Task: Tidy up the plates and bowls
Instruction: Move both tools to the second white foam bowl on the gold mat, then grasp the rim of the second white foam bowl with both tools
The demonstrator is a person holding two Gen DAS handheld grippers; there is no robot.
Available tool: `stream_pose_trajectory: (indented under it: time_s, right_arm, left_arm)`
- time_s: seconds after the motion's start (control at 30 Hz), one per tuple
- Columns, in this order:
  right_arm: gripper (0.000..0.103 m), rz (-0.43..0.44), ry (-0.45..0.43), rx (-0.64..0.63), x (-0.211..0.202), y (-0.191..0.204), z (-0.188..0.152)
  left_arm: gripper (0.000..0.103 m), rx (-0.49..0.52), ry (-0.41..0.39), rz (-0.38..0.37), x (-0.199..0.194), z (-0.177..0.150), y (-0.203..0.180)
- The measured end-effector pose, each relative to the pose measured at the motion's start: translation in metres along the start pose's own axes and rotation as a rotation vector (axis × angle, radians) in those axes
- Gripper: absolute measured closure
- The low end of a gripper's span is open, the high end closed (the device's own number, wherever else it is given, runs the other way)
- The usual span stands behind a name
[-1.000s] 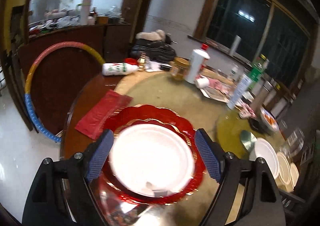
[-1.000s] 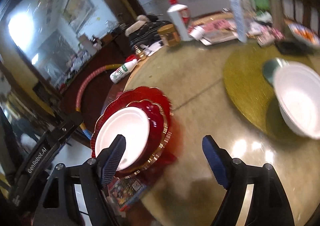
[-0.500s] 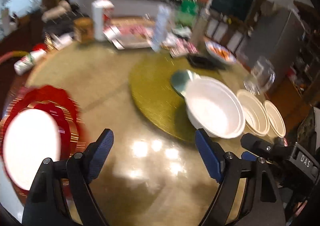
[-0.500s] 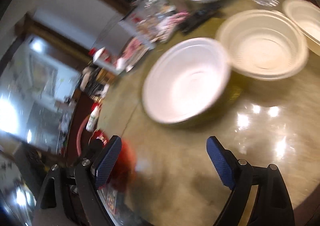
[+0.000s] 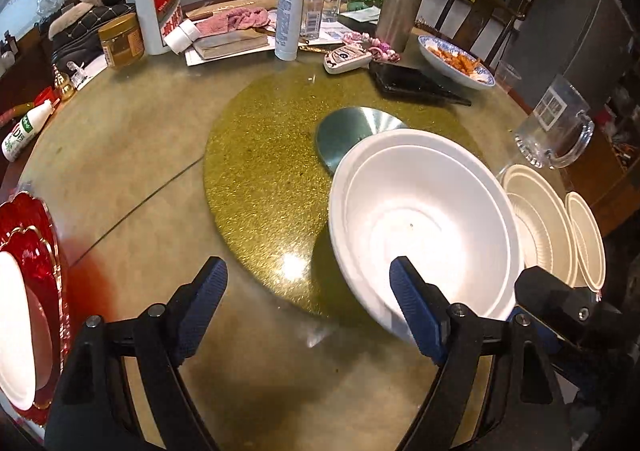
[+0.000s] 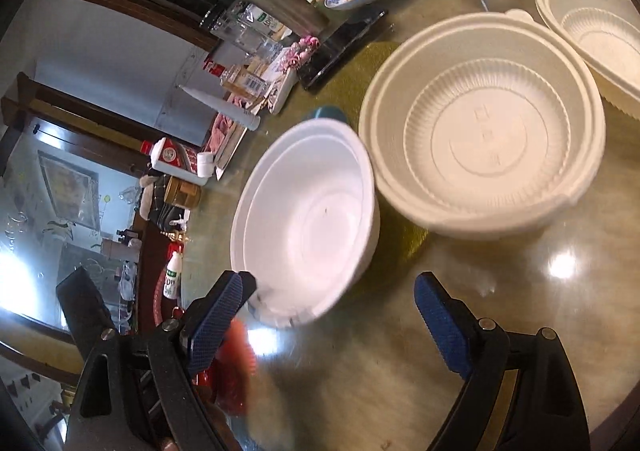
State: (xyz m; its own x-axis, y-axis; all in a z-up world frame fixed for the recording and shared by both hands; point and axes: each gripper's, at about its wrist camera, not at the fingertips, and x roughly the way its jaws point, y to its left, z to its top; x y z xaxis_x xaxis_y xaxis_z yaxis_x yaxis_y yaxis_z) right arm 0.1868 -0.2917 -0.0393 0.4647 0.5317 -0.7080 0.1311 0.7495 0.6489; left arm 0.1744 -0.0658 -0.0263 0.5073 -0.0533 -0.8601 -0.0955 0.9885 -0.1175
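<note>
A large white bowl point(image 5: 424, 219) stands on the gold turntable point(image 5: 264, 171); it also shows in the right wrist view point(image 6: 308, 219). Two cream bowls point(image 5: 540, 223) point(image 5: 586, 247) stand to its right, and show in the right wrist view point(image 6: 484, 131) point(image 6: 592, 27). Red scalloped plates with a white plate on top point(image 5: 24, 291) lie at the table's left edge. My left gripper point(image 5: 308, 303) is open and empty, just short of the white bowl. My right gripper point(image 6: 332, 311) is open and empty, close to the white bowl's near rim.
Bottles, a jar point(image 5: 120, 39), a book, a steel flask point(image 5: 400, 7), a dish of food point(image 5: 456, 59), a black phone point(image 5: 412, 83) and a glass mug point(image 5: 556, 127) crowd the far side of the round table. A metal disc point(image 5: 352, 131) lies behind the white bowl.
Both grippers have swung right, from the red plate stack to the white bowl and cream bowls. Both stay open and empty.
</note>
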Motion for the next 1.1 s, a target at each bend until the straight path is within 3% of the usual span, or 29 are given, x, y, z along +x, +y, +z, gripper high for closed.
stream_pose_trajectory:
  time_s: [0.13,0.57,0.63,0.73,0.77,0.9,0.97,1.1]
  right_arm:
    - [0.016,-0.009,-0.005,-0.02,0.005,0.004,0.006]
    - [0.053,-0.073,0.012,-0.046,0.026,0.002,0.013]
    - [0.058,-0.084,0.01,-0.045,0.028,0.001,0.013]
    - [0.062,-0.095,0.011,-0.037,0.029,-0.002,0.013]
    - [0.065,-0.098,0.011,-0.035,0.029,-0.003,0.012]
    - [0.075,-0.101,0.013,-0.043,0.03,-0.004,0.01]
    - [0.079,-0.102,0.013,-0.055,0.03,-0.002,0.008]
    - [0.082,-0.109,0.016,-0.067,0.03,-0.001,0.002]
  left_arm:
    - [0.019,-0.003,-0.002,0.001,0.007,0.003,-0.003]
    - [0.02,-0.017,-0.015,0.022,0.023,0.012,-0.003]
    - [0.028,-0.02,-0.015,0.024,0.025,0.012,-0.004]
    - [0.049,-0.014,0.004,0.021,0.029,0.011,-0.004]
    - [0.06,-0.005,0.012,0.025,0.031,0.01,-0.004]
    - [0.081,0.017,0.006,0.012,0.032,0.007,-0.008]
    - [0.087,0.044,-0.001,0.023,0.028,0.004,-0.013]
    - [0.089,0.058,-0.019,0.03,0.021,0.0,-0.012]
